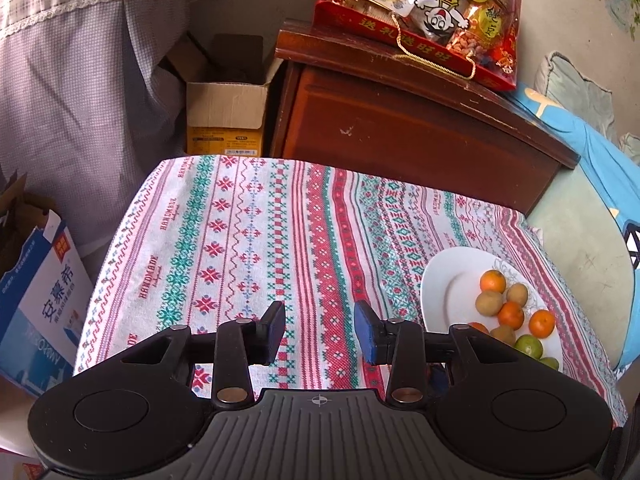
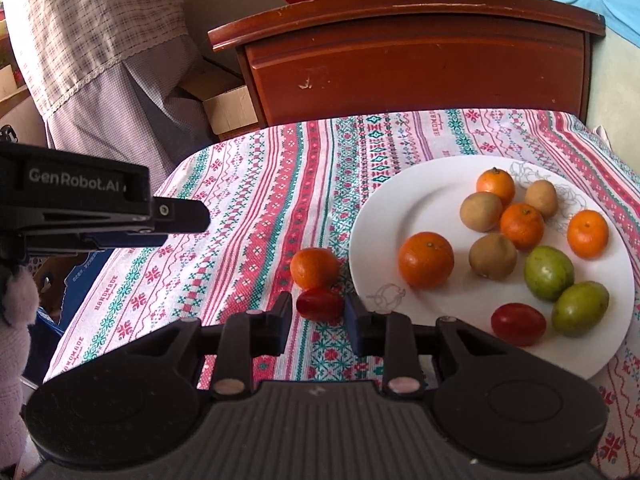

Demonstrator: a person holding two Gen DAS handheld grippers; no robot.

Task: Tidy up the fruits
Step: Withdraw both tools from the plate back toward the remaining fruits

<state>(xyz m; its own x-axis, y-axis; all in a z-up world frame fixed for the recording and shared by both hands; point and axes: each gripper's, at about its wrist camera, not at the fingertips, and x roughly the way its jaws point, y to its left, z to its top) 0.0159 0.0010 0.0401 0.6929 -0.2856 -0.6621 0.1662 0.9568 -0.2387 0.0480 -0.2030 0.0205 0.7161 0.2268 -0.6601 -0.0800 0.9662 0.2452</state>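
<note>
The right gripper (image 2: pixel 316 320) is lowered over the cloth (image 2: pixel 248 208), its jaws a little apart with a red tomato (image 2: pixel 320 303) lying between the fingertips; whether the pads press on it cannot be told, as a slim gap seems to show at either side. An orange (image 2: pixel 314 268) touches the tomato at 12 o'clock, both on the cloth just off the plate (image 2: pixel 384 216) rim, at the plate's 8 o'clock. On the plate, four oranges sit from 9 o'clock across the middle to 3 o'clock, three brown fruits between them, two green fruits at 4 o'clock, and a second tomato (image 2: pixel 518 323) at 5 o'clock. The left gripper (image 1: pixel 320 332) hangs over bare cloth, released, nothing between its fingers; in the right wrist view it juts in from 9 o'clock. A wooden cabinet (image 2: pixel 416 68) stands beyond the table at 12 o'clock, with a red gift bag (image 1: pixel 420 8) on top.
</note>
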